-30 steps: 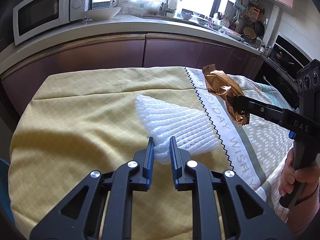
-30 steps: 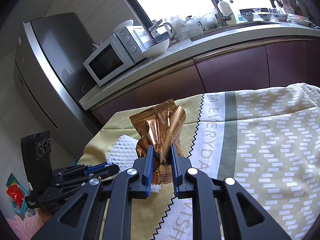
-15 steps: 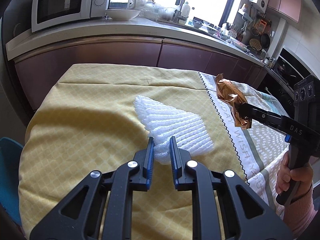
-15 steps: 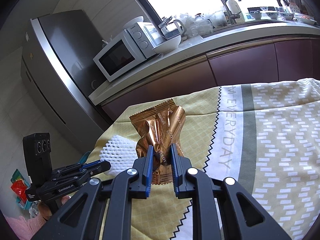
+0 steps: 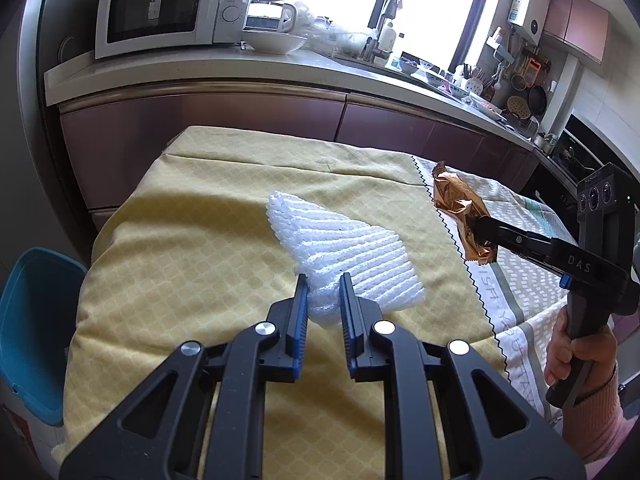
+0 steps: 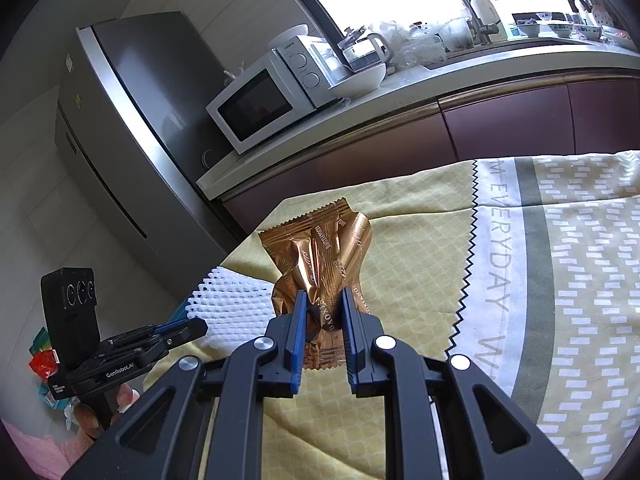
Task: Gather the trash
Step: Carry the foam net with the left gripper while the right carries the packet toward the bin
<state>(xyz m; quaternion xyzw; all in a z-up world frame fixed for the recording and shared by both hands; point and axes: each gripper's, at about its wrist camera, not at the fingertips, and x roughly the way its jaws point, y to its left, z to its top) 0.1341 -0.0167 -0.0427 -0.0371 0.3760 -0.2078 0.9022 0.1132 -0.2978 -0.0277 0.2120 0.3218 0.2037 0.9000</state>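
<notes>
My left gripper (image 5: 323, 286) is shut on the near corner of a white foam net sleeve (image 5: 348, 248) and holds it above the yellow tablecloth (image 5: 192, 240). My right gripper (image 6: 323, 303) is shut on a crumpled copper-coloured snack wrapper (image 6: 324, 252) and holds it up above the table. In the left wrist view the right gripper (image 5: 482, 226) grips the wrapper (image 5: 456, 200) to the right of the foam. In the right wrist view the foam sleeve (image 6: 232, 308) and the left gripper (image 6: 192, 326) show at lower left.
A blue bin (image 5: 28, 328) stands on the floor left of the table, with colourful trash (image 6: 42, 360) nearby. A counter with a microwave (image 5: 168, 8), a bowl (image 5: 274, 42) and dishes runs behind. A steel fridge (image 6: 120, 128) stands far left.
Both grippers have moved left across the table with their loads, and the blue bin has come further into the left wrist view. Both grips are unchanged.
</notes>
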